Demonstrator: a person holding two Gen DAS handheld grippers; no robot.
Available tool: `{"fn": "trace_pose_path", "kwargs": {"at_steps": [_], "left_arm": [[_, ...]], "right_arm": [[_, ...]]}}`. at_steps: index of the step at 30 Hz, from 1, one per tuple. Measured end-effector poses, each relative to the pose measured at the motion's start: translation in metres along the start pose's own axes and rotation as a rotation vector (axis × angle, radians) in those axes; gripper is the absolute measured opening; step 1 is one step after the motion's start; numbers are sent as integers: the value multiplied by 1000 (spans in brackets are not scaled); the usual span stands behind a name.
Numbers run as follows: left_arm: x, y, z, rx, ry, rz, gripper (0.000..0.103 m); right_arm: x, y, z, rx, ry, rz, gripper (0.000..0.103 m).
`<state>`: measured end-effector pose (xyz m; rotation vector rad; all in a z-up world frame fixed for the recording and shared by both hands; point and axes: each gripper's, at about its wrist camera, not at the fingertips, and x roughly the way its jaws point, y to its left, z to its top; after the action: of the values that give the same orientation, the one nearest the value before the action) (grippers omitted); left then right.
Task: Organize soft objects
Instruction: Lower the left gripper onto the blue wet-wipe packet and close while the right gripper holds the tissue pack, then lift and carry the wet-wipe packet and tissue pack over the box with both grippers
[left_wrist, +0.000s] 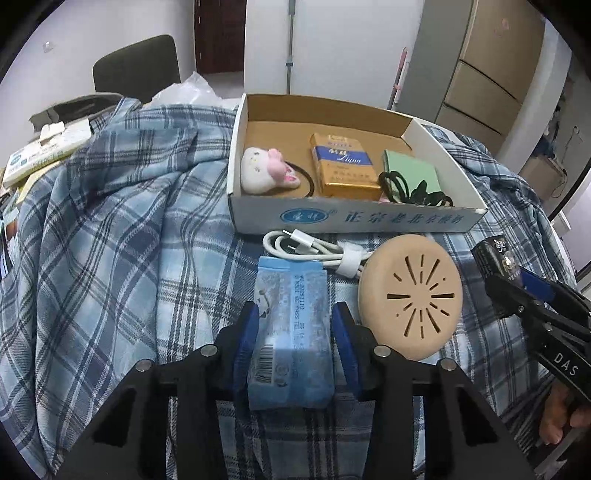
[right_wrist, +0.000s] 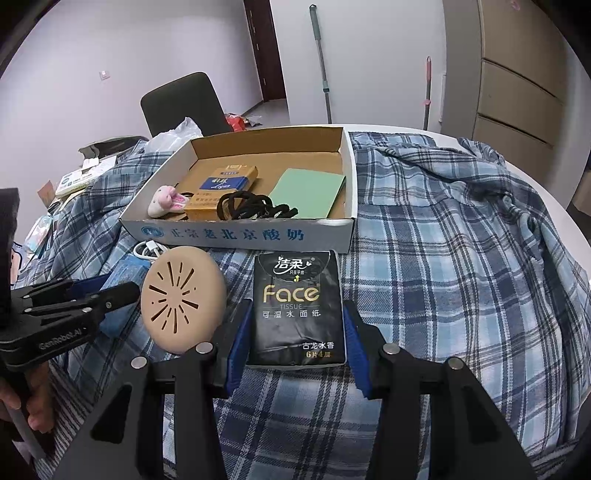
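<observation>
Softly squeezed across its short sides, the black "Face TISSUE" pack (right_wrist: 297, 308) sits pinched in the right gripper (right_wrist: 295, 339) on the plaid cloth (right_wrist: 461, 258); light, crushable and slick-wrapped, it likely wants gentle pressure. Alongside, the left gripper (left_wrist: 293, 339) pinches a pale blue barcoded packet (left_wrist: 290, 332) before the cardboard tray (left_wrist: 351, 219), where a gold "Liqun" box (left_wrist: 343, 164) lies.

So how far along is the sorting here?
Partly done: the plush toy and black hair ties already lie in the cardboard box. In hand: left gripper brackets the blue packet, right gripper the tissue pack. Both remain outside.
</observation>
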<state>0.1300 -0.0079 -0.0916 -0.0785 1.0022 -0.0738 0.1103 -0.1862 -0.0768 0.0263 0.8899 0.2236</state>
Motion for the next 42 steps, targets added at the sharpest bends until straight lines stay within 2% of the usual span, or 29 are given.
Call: {"fn": "trace_pose_path", "kwargs": {"at_steps": [7,22,23,25,28,31,33,36,39,42], "left_arm": [[3,1,-2,4,0,-27,44],[10,-7,-3,43,12,21,44],[9,-6,-3,41,7,17,39],[2,-3,-4,28,-35,21,35],[-27,-4,-11,46,-198,13,35],[-46,-8,-17,71,-303,-17,35],[-57,-8,-20,76,-361,-42,35],[-70,-9,-23,82,-431,-76,35],[-82,-16,-29,113,-498,-56,35],[-97,-23,-36,144,-582,-45,35]], "right_arm": [[3,1,0,-4,13,-1,46],[7,1,-1,-4,29,-15,46],[7,0,-1,-4,27,-16,46],[5,0,0,-5,19,-11,46],[0,3,0,-21,-10,11,46],[-7,12,-1,-66,-51,40,46],[-16,19,-2,-97,-101,57,46],[-37,29,-6,-150,-222,70,46],[-54,37,-11,-197,-330,69,46],[-62,41,-12,-214,-378,81,46]]}}
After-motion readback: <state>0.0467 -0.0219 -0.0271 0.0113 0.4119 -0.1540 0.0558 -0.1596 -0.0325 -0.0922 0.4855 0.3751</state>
